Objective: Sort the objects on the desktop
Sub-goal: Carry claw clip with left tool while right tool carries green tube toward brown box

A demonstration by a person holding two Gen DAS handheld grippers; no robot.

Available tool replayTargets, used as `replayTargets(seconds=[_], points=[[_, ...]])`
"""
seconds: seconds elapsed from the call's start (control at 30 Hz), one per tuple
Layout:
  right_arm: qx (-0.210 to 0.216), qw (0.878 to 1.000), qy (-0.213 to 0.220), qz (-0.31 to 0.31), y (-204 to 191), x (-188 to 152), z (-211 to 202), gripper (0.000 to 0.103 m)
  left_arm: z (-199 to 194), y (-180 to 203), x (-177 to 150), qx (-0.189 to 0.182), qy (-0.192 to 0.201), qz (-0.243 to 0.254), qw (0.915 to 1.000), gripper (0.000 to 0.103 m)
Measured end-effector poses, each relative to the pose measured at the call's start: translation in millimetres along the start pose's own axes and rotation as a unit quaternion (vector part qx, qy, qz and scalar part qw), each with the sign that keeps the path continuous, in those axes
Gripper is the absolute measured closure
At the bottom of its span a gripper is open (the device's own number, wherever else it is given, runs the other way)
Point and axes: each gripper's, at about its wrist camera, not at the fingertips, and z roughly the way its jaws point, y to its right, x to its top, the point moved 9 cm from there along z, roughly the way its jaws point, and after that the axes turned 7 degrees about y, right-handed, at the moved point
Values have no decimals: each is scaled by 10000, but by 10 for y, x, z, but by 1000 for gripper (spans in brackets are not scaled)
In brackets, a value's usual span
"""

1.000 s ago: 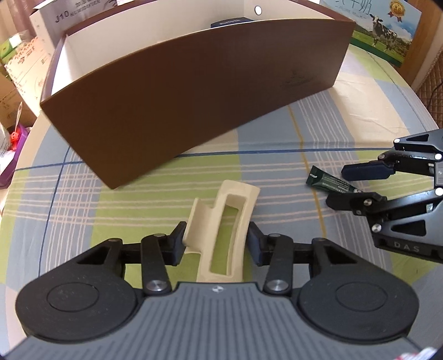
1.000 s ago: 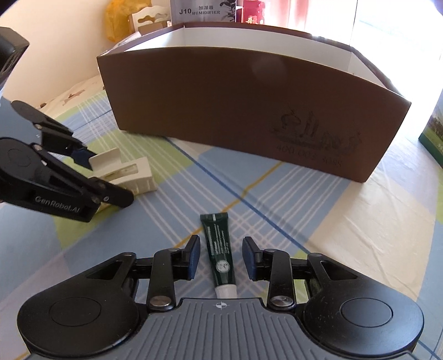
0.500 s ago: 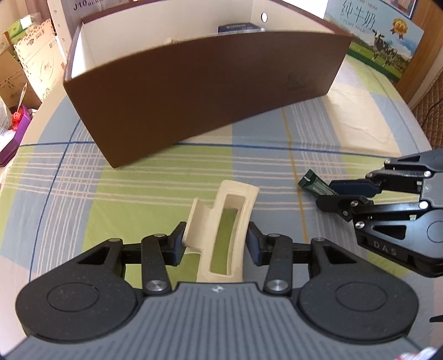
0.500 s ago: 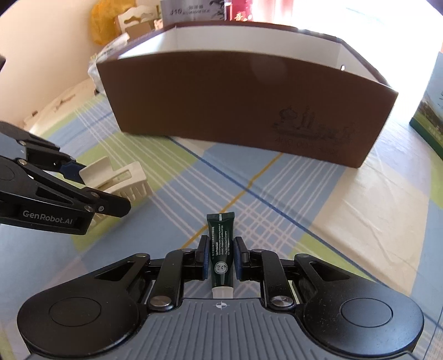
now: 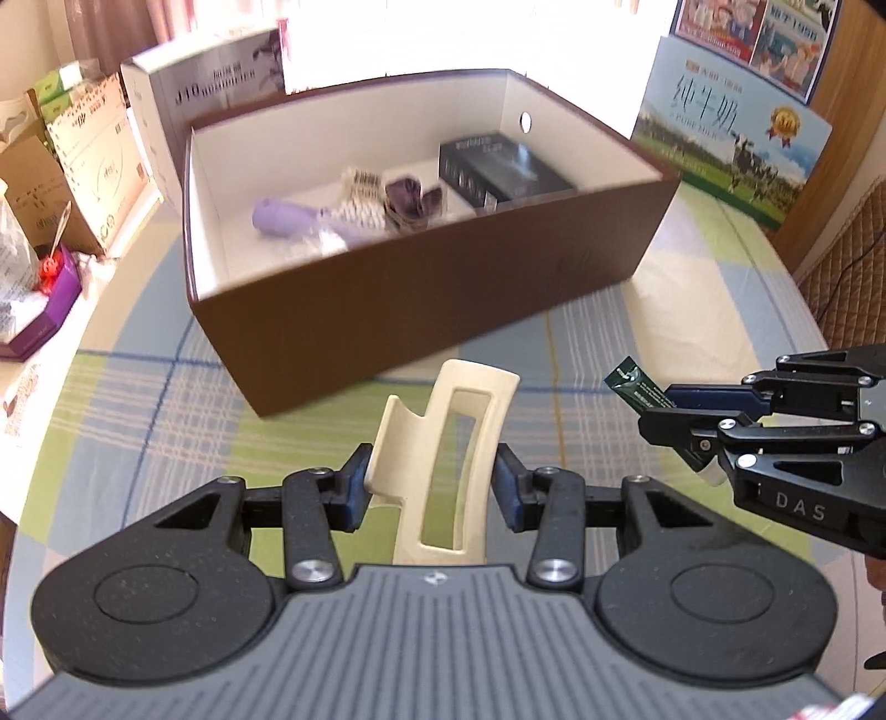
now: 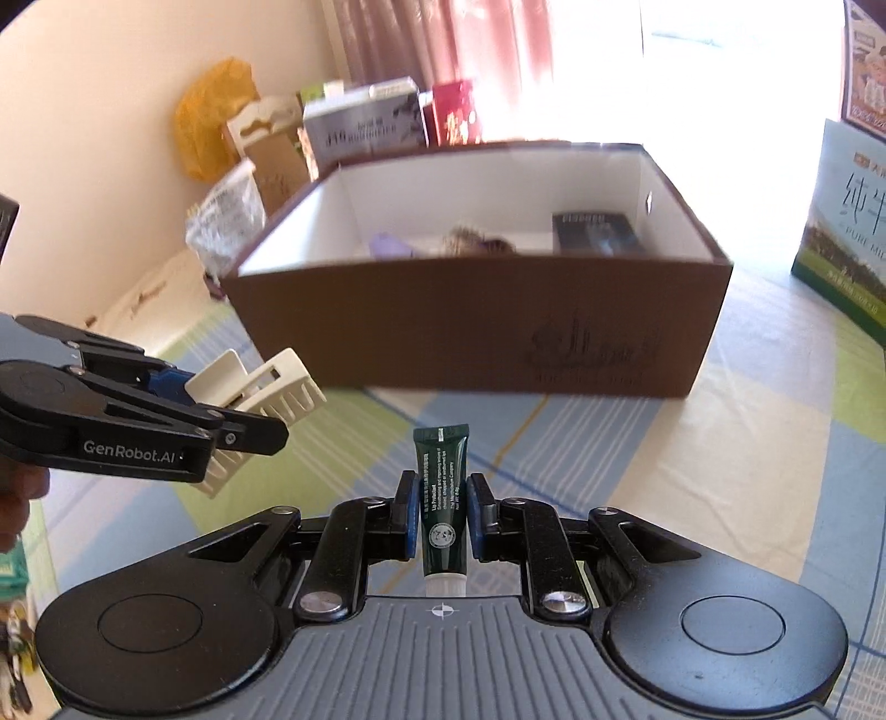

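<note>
Tongs on both sides have risen off the worktop (image 5: 692, 310), the left tongs (image 5: 429, 487) pinching the cream hair clip (image 5: 443, 437) and the right tongs (image 6: 441, 518) the green tube (image 6: 443, 498), ready for the brown box (image 5: 421, 299).

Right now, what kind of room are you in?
Probably a room in a home. There's a table with a checked cloth, pink curtains by a bright window, and cartons and a milk box stacked around. A brown box on the table holds small household things.
</note>
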Motion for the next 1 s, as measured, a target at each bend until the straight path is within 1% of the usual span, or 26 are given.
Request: replayTargets(seconds=[0.27,0.53,0.77,1.0], points=[[22,9989,473,26,3,501,-103,89,-145,-58,423,-24,381,12,9993,64],[-1,9964,853,38,64,1076,-7,89,-114,-261,906,65,652,-35,9978,64],[0,9960,897,34,100,1382,241,89,70,-449,1204,175,641,-96,9977,64],[-66,9970,764,41,209,1562,569,89,317,-559,1339,213,480,-189,9984,64]])
